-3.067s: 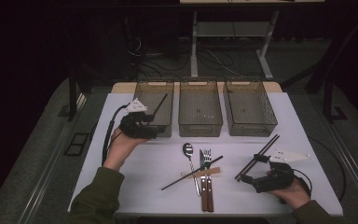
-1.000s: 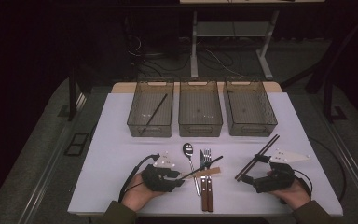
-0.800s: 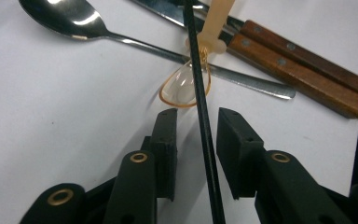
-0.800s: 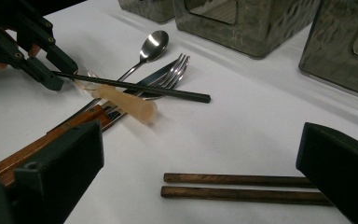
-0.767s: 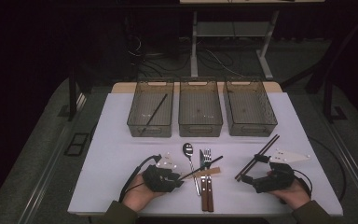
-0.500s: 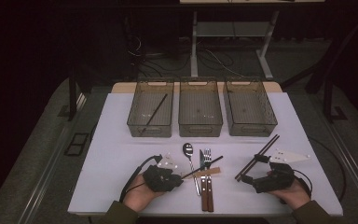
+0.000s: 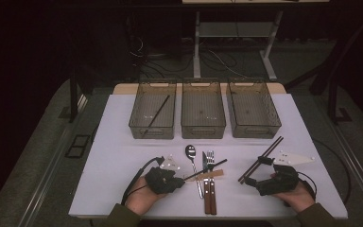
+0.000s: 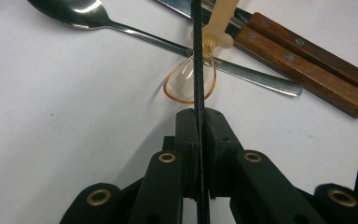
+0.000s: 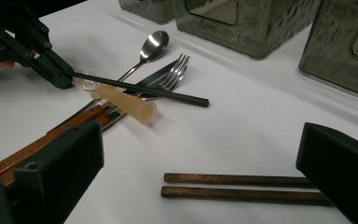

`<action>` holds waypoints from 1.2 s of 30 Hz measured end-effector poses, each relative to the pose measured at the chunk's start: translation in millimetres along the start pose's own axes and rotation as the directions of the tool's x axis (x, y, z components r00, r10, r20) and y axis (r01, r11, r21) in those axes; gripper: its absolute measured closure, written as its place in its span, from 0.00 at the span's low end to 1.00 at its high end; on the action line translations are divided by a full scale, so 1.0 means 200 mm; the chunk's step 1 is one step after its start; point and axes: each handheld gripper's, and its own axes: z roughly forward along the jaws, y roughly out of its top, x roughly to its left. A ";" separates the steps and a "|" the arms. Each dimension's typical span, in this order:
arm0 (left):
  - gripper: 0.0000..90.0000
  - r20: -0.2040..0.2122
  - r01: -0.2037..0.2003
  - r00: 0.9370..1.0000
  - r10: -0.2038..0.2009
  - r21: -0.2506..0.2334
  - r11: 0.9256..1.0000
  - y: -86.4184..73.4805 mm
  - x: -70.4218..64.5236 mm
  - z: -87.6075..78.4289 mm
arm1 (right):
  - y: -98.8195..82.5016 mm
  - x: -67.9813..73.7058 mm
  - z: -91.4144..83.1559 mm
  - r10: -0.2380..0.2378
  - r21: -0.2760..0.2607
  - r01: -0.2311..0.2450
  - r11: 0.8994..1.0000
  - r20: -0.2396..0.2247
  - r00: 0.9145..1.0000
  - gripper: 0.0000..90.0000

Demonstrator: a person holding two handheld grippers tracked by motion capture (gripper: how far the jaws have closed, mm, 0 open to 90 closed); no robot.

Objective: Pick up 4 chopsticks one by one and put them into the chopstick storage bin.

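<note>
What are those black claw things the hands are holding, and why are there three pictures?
They are grippers: hand-held pinchers with two black jaws. One picture looks down from above the white table. The other two come from little cameras riding on each gripper. The left gripper has just been closing and is shut on a thin black chopstick. The right gripper rests open beside two brown chopsticks. On the table also lie a spoon, a fork, a knife with a wooden handle, and a small clear plastic spoon. Behind stand three see-through bins; the left one holds another black chopstick.
</note>
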 end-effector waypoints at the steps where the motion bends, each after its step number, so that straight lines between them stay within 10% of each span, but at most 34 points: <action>1: 0.94 -0.002 -0.009 1.000 0.009 0.000 1.000 0.00 0.00 0.00 | 0.00 0.00 0.00 0.000 0.000 0.000 1.000 0.000 1.000 0.01; 36: 0.95 0.007 -0.023 1.000 0.024 -0.100 0.995 0.00 0.04 -0.11 | 0.00 0.00 0.00 0.002 0.000 -0.002 1.000 -0.003 1.000 0.01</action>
